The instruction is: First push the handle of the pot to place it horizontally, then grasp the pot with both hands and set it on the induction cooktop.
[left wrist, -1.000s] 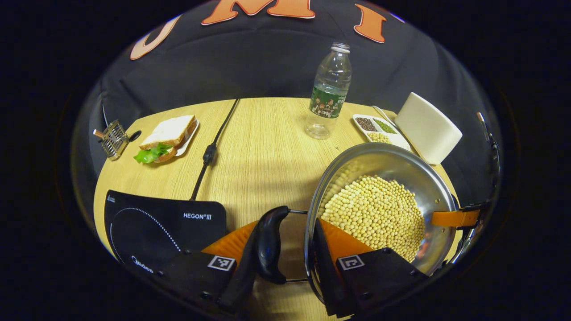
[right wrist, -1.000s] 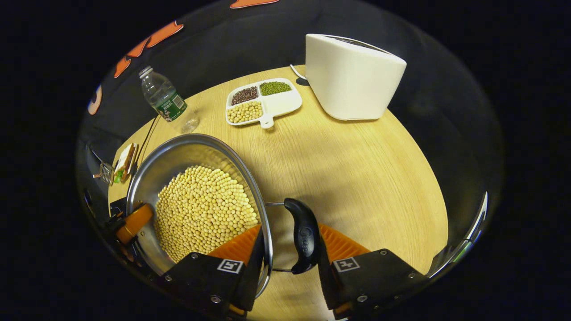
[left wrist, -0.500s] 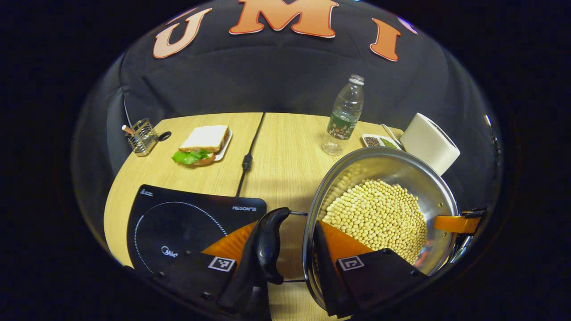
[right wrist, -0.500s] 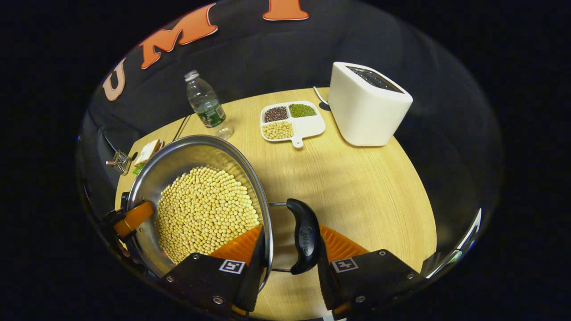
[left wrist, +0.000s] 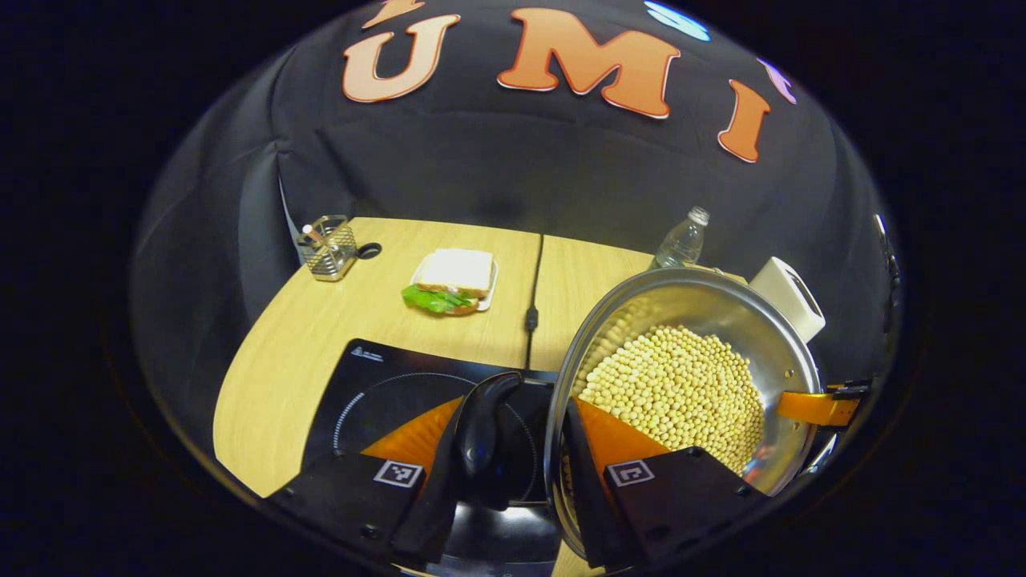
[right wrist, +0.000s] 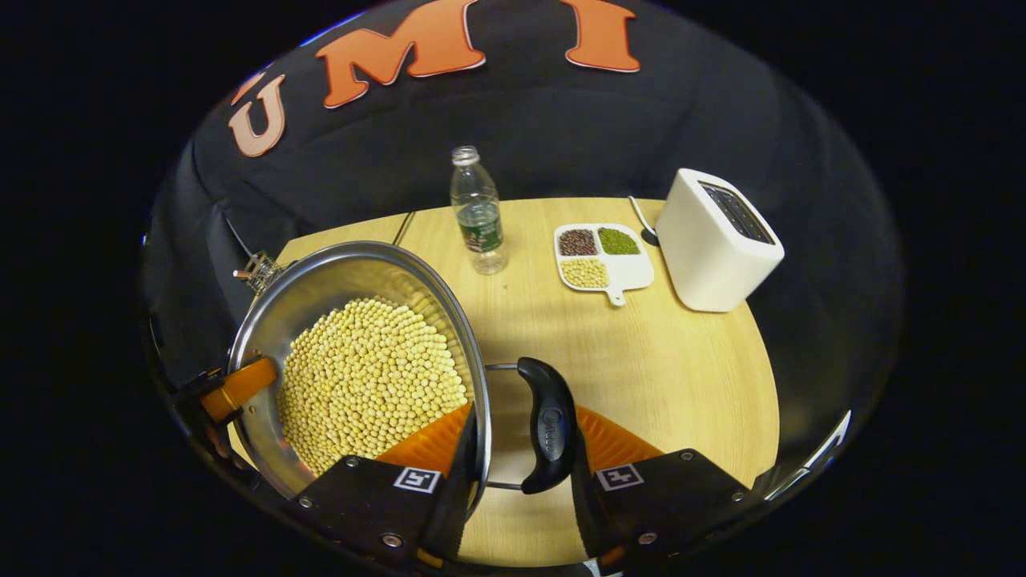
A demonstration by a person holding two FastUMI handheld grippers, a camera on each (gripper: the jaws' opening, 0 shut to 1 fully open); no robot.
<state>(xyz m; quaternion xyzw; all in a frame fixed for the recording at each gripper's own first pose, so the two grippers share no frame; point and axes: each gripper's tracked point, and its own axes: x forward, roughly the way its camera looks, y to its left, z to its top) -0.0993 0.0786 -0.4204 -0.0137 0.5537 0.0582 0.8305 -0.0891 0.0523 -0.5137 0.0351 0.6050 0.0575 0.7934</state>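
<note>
The pot (left wrist: pixel 681 377), steel and full of pale beans (left wrist: pixel 673 389), hangs in the air between the two claws, off the tabletop (left wrist: pixel 304 336). In the left gripper view the left claw (left wrist: pixel 513 469) is closed down on the pot's near side: one finger lies against the outer face of the black side handle (left wrist: pixel 481 437), the other sits inside the rim against the wall, so handle and rim are pinched together. The cooktop (left wrist: pixel 377 385) lies directly under this handle, beside and below the pot; the pot is not resting on it. On the pot's far rim the orange finger of the right claw shows in the same view.

In the right gripper view the right claw (right wrist: pixel 521 473) grips the pot (right wrist: pixel 361 353) the same way, one finger inside the rim, one against the outside of the other handle (right wrist: pixel 545 425), narrowed to that width.

Beyond the pot, away from the claws, stand a bottle (right wrist: pixel 478 212), a divided dish (right wrist: pixel 601 256) and a white toaster (right wrist: pixel 717 240). Past the cooktop lie a sandwich (left wrist: pixel 450 280), a wire caddy (left wrist: pixel 327 247) and a black cord (left wrist: pixel 532 304).
</note>
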